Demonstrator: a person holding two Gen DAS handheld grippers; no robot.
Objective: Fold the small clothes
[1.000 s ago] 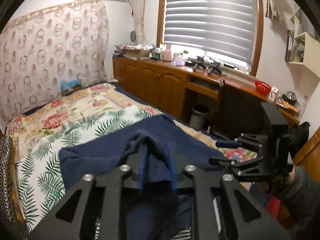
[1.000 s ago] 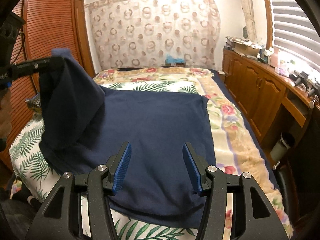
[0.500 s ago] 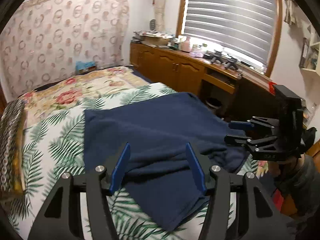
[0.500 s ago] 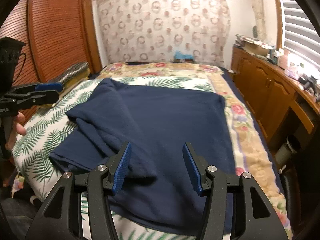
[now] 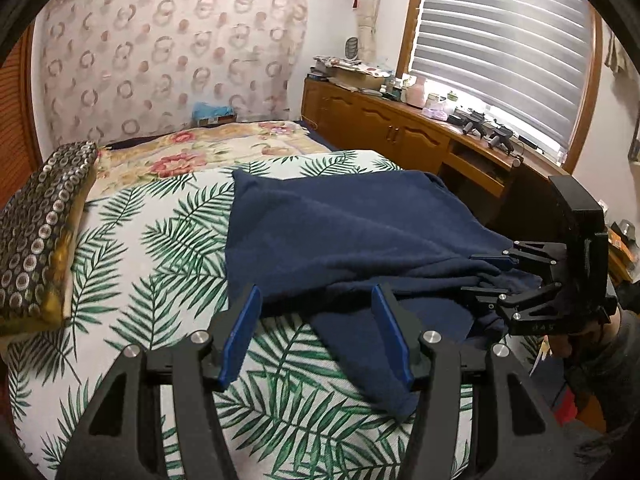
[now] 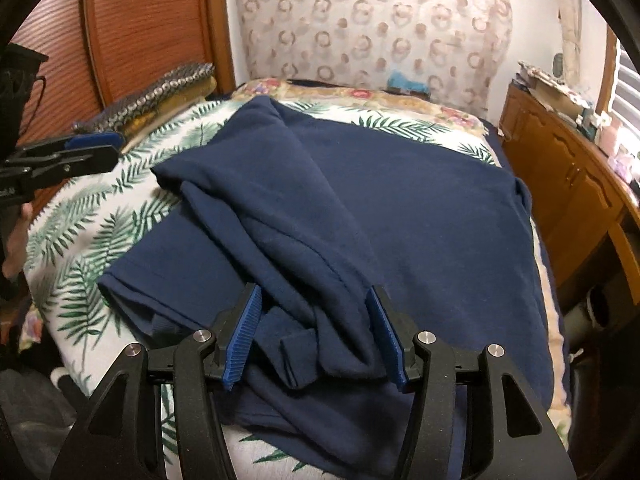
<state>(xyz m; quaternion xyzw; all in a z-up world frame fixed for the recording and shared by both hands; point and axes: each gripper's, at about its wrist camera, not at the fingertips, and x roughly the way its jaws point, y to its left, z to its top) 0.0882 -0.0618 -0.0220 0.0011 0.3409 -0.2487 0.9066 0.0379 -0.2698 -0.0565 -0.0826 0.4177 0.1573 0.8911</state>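
A navy blue garment (image 5: 340, 232) lies spread on the bed, with one side folded over its middle in loose ridges (image 6: 280, 216). My left gripper (image 5: 316, 334) is open and hovers over the garment's near left edge, with nothing pinched; it also shows at the left edge of the right wrist view (image 6: 92, 148). My right gripper (image 6: 318, 334) is open low over the bunched fabric at the near edge. Folds lie between its blue pads (image 6: 246, 332), but they do not squeeze them. In the left wrist view the right gripper (image 5: 490, 274) straddles the crumpled right end of the garment.
The bed carries a palm-leaf spread (image 5: 160, 240). A patterned cushion (image 5: 40, 224) lies at its left side. A wooden cabinet (image 5: 380, 128) with clutter runs under the window on the right. A brown wardrobe door (image 6: 140, 20) stands left. A person's hand (image 6: 16, 240) holds the left gripper.
The left gripper let go of the raised fold, which dropped across the garment. Both grippers sank toward the garment's near edge; the right now has bunched fabric between its fingers.
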